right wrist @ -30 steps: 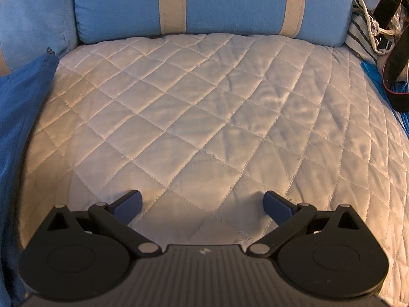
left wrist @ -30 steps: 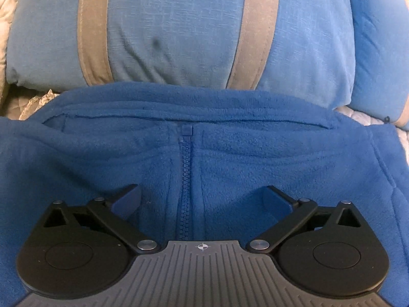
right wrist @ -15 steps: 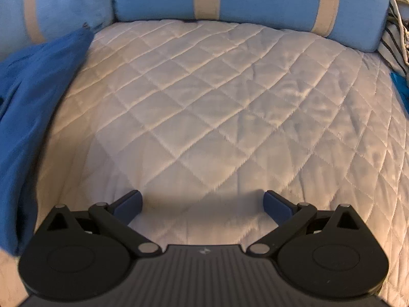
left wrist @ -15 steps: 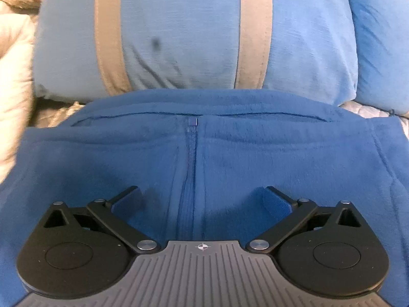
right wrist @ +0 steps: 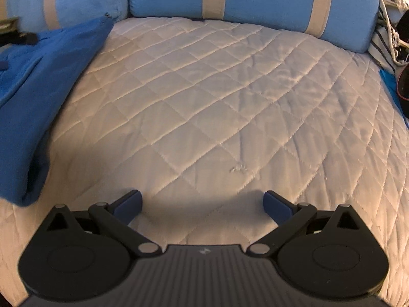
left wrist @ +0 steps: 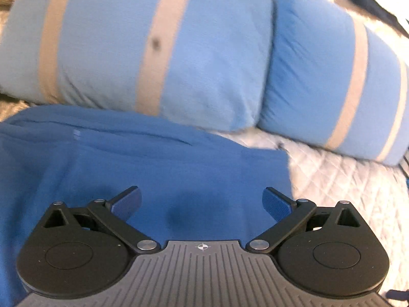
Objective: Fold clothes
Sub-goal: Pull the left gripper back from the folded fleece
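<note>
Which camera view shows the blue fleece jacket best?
The left wrist view: the blue fleece jacket fills its lower half, collar seam visible, though blurred. The right wrist view shows only the jacket's folded edge at the left side of the quilted cover.

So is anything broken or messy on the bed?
Two small things. The quilt has a little snag of pulled threads just ahead of the right gripper. One pillow has a small dark spot. The fleece lies flat and looks fine.
</note>
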Available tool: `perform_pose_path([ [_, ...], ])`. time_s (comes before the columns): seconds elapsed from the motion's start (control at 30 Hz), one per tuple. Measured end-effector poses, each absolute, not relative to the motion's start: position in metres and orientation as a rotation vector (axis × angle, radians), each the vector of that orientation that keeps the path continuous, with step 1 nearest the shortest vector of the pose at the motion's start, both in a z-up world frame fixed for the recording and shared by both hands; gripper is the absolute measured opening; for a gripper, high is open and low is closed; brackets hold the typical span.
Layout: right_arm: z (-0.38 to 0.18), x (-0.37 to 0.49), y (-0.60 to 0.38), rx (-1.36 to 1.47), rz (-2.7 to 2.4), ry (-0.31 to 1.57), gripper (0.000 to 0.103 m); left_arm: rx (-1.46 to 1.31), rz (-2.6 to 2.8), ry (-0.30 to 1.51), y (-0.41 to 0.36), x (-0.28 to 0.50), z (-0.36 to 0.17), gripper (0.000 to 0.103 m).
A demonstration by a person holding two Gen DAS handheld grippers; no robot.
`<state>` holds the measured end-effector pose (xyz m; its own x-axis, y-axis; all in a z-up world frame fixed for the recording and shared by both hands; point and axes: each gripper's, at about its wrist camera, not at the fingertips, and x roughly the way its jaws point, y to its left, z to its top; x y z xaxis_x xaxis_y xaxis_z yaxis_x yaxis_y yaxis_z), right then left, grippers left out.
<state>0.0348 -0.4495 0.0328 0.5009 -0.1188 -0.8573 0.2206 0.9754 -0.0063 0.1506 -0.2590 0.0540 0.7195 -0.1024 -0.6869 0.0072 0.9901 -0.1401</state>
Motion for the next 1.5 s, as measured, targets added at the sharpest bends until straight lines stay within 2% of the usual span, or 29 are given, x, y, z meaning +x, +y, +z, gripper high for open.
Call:
perform_pose_path([
  [0.13, 0.033, 0.032, -0.449, 0.117, -0.208, 1.017, 0.103, -0.126, -0.097, 0.804, -0.280, 0.161, 0.032, 0.103],
  [0.23, 0.033, 0.033, -0.449, 0.120, -0.210, 1.020, 0.103, -0.014, -0.070, 0.772, -0.297, 0.157, 0.005, 0.103],
  [0.37, 0.034, 0.035, -0.447, 0.123, -0.224, 1.024, 0.103, 0.089, -0.038, 0.785, -0.311, 0.161, -0.001, 0.103],
  [0.67, 0.032, 0.034, -0.445, 0.127, -0.238, 1.013, 0.103, 0.056, -0.046, 0.774, -0.307, 0.158, 0.001, 0.103],
  [0.9, 0.031, 0.034, -0.447, 0.124, -0.232, 0.995, 0.103, -0.017, -0.034, 0.868, -0.302, 0.151, 0.019, 0.103],
  [0.97, 0.032, 0.034, -0.447, 0.124, -0.226, 0.993, 0.103, -0.070, -0.020, 0.899, -0.300, 0.141, 0.025, 0.103],
  [1.3, 0.034, 0.034, -0.448, 0.125, -0.212, 1.010, 0.103, 0.089, -0.037, 1.000, -0.319, 0.064, 0.038, 0.103],
  [1.5, 0.037, 0.029, -0.452, 0.135, -0.192, 1.019, 0.102, 0.071, -0.022, 1.067, -0.321, 0.032, 0.041, 0.103],
])
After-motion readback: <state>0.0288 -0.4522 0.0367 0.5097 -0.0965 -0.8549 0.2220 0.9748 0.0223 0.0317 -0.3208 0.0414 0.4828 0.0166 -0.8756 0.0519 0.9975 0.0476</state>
